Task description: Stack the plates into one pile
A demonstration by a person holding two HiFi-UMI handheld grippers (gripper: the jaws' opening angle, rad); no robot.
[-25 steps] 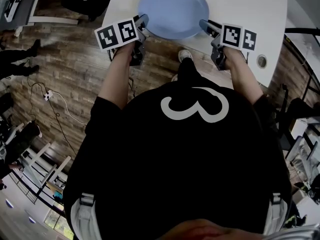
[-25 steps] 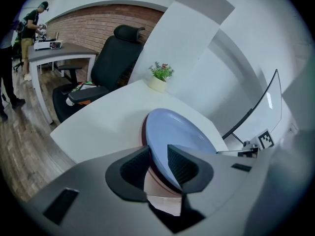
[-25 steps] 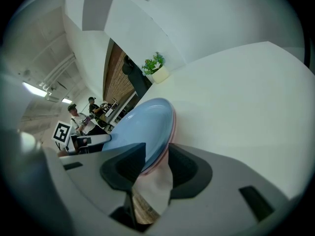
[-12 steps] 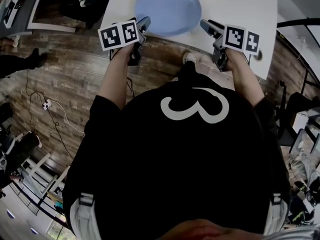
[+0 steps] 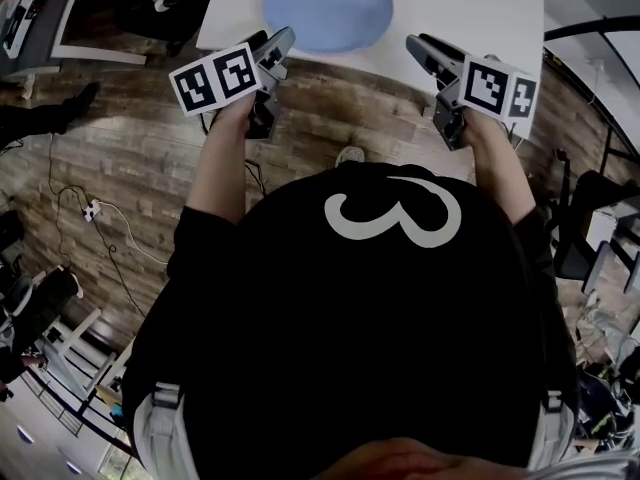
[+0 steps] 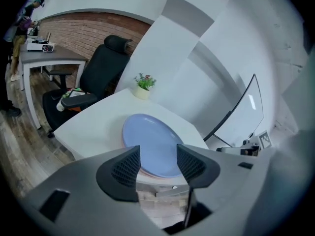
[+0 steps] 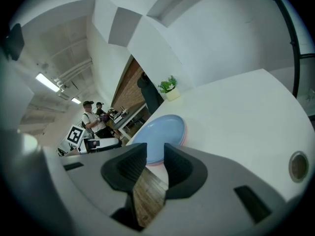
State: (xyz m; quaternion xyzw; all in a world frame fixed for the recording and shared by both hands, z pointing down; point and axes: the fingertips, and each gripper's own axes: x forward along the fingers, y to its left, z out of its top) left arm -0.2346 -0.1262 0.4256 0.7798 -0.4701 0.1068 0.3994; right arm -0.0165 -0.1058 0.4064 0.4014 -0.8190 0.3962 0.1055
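Observation:
A blue plate [image 5: 328, 8] lies on the white table [image 5: 470, 8], on top of a pink plate whose rim shows beneath it [image 7: 184, 135]. My left gripper [image 5: 280, 40] hovers over the floor just short of the table's near edge, left of the pile. It is open, with nothing between its pads, and the blue plate [image 6: 152, 144] shows beyond them. My right gripper [image 5: 420, 48] hangs on the other side, also off the table edge. Its jaws are closing with nothing between them; past them lies the blue plate [image 7: 160, 139].
A small potted plant [image 6: 143, 86] stands at the table's far corner, with a black office chair [image 6: 101, 73] behind it. A round cable hole [image 7: 298, 165] sits in the tabletop at the right. People [image 7: 93, 117] stand far off. Wooden floor lies below both grippers.
Both grippers have drawn back from the blue plate's rim toward me and now hang off the table edge. The left jaws have spread. The plate pile stays put.

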